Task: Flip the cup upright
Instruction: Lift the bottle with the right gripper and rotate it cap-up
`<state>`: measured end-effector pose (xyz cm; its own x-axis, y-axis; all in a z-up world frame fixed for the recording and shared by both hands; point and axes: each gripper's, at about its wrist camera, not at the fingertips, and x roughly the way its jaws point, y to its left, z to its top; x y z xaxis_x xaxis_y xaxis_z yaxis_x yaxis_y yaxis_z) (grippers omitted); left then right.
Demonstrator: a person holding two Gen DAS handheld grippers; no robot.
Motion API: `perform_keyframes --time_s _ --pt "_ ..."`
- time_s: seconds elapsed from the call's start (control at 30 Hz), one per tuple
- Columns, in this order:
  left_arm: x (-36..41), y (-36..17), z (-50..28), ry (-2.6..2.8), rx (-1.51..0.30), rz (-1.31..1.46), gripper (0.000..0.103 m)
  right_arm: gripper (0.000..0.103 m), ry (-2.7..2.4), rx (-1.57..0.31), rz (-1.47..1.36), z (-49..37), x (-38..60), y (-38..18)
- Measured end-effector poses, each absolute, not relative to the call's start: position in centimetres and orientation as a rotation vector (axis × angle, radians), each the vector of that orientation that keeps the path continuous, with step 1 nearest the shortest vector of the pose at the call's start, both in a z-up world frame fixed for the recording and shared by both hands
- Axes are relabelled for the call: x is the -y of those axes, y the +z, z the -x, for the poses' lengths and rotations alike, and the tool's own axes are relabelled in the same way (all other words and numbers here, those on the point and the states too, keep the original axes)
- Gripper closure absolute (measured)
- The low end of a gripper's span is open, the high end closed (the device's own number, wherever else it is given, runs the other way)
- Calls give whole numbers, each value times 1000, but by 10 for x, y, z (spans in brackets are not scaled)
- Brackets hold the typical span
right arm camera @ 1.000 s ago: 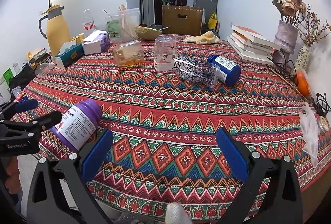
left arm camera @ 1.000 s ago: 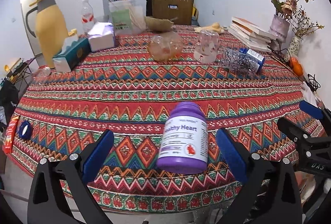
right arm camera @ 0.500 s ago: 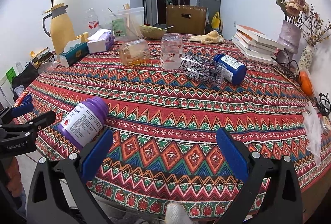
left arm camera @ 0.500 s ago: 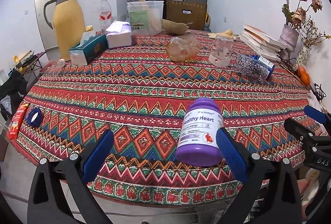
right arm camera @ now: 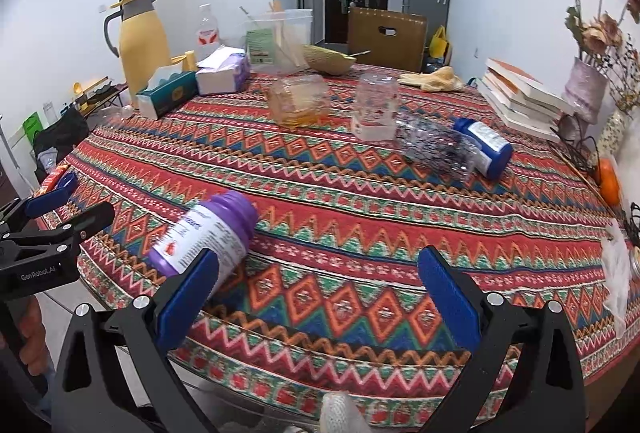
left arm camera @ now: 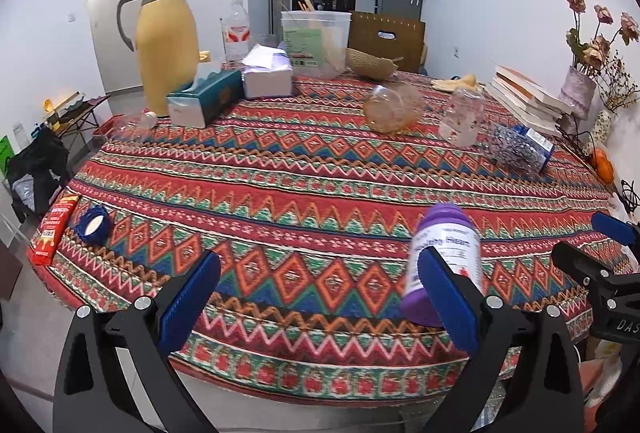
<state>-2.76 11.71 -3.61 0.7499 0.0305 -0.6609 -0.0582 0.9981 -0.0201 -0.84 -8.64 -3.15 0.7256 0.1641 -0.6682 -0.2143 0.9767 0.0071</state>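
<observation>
Several cups sit at the far side of the patterned tablecloth [left arm camera: 280, 193]. An amber glass cup [left arm camera: 394, 107] [right arm camera: 298, 101] lies on its side. Right of it, a clear printed cup [left arm camera: 462, 117] [right arm camera: 376, 109] stands upside down. A black-patterned glass [left arm camera: 516, 149] [right arm camera: 436, 145] lies on its side against a blue bottle [right arm camera: 486, 145]. My left gripper [left arm camera: 320, 297] is open over the near table edge, holding nothing. My right gripper [right arm camera: 320, 297] is also open and holding nothing. A purple bottle [left arm camera: 444, 253] [right arm camera: 204, 237] lies on its side between the two grippers.
A yellow thermos [left arm camera: 164, 41], tissue boxes [left arm camera: 204, 97], a plastic container [left arm camera: 316, 41] and a woven basket [left arm camera: 370, 63] line the back. Books [left arm camera: 524, 97], vases and an orange [left arm camera: 604, 169] stand at right. A blue cap [left arm camera: 94, 225] and red packet [left arm camera: 54, 233] lie at the left edge.
My left gripper has swung left and pulled back, so the purple bottle now sits behind its right finger instead of between the fingers. The right view shifted only slightly.
</observation>
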Motion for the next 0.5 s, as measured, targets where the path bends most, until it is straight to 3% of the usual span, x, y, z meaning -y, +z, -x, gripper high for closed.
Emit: perform_keyframes --time_s 0.5 --pt "-166 -48 5 72 -725 16 7 7 249 -937 -7 -39 37 -49"
